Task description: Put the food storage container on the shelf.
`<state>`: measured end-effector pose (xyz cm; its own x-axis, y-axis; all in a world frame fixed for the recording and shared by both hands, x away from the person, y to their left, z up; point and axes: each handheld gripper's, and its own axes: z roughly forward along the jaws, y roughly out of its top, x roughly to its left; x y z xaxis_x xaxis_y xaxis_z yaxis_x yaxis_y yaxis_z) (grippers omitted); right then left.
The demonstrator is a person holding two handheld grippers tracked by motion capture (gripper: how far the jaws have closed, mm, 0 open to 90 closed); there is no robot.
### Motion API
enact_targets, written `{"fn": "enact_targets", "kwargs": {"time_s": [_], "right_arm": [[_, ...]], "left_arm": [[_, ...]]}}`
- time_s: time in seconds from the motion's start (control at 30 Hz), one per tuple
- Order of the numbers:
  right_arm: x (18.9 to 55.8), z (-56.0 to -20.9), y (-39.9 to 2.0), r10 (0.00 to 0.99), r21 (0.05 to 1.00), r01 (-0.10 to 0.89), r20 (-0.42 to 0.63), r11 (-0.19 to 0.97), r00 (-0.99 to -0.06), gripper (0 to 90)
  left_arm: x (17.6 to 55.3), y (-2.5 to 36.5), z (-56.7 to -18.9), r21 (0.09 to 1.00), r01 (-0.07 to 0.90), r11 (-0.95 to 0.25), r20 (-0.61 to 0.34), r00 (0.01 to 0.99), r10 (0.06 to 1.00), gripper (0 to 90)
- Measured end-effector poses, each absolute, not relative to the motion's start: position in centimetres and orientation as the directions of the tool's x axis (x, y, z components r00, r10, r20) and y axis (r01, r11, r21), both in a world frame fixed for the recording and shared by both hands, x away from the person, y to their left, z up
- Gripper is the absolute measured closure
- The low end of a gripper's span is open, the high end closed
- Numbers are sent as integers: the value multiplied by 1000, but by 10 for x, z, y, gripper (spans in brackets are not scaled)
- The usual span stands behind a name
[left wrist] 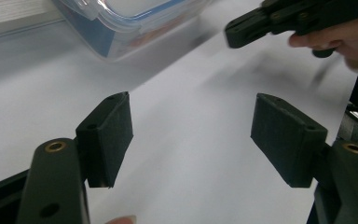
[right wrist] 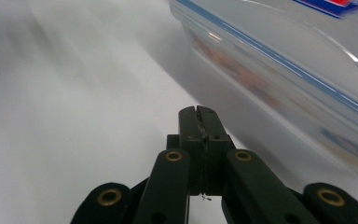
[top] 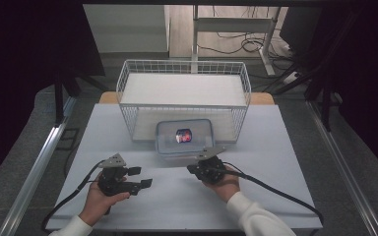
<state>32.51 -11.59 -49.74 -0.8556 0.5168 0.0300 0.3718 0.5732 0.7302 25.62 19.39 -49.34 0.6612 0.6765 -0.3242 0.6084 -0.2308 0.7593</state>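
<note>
From above, the clear lidded container (top: 185, 137) sits at the wire basket's (top: 184, 69) open front, right gripper (top: 193, 169) beside it. Left gripper (left wrist: 191, 135) gapes, empty. Right gripper pinched shut on nothing: nudge the container squarely, gently.

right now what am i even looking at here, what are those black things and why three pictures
A person sits at a white table and holds a handheld two-jaw tool in each hand. The high view looks down from above. The other two pictures come from small cameras riding on each tool, looking along its jaws. The left tool has its jaws open with nothing between them. The right tool has its jaws pressed together, empty, close beside a clear plastic container with a lid. That container lies in front of a white wire basket. Nothing is held.
</note>
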Motion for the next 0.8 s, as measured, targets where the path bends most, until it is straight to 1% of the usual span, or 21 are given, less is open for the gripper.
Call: {"fn": "enact_targets", "kwargs": {"time_s": [0.17, 0.3, 0.33, 0.5, 0.53, 0.63, 0.77, 0.8], "right_arm": [[341, -504, -97, 539, 730, 386, 29, 564, -842, 888], [358, -510, -94, 585, 728, 426, 41, 538, -810, 888], [361, -512, -93, 589, 728, 441, 64, 525, -805, 888], [364, -516, -86, 588, 729, 447, 75, 519, -805, 888], [364, -515, -85, 588, 733, 434, 58, 523, -807, 888], [367, -513, -86, 615, 746, 454, 75, 488, -785, 889], [372, -509, -88, 628, 763, 456, 86, 458, -773, 888], [375, -507, -88, 629, 768, 464, 104, 441, -771, 889]], "left_arm": [[256, 194, -494, 759, 606, -238, -314, 660, 682, 292], [256, 194, -495, 758, 603, -247, -305, 663, 684, 293], [256, 194, -494, 759, 603, -246, -305, 663, 683, 293], [256, 196, -493, 764, 600, -239, -303, 660, 687, 293], [256, 196, -492, 764, 599, -239, -303, 660, 687, 293], [255, 196, -492, 767, 597, -235, -304, 660, 686, 293], [255, 197, -492, 767, 597, -235, -301, 659, 689, 293], [255, 197, -492, 767, 597, -236, -301, 659, 689, 292]]}}
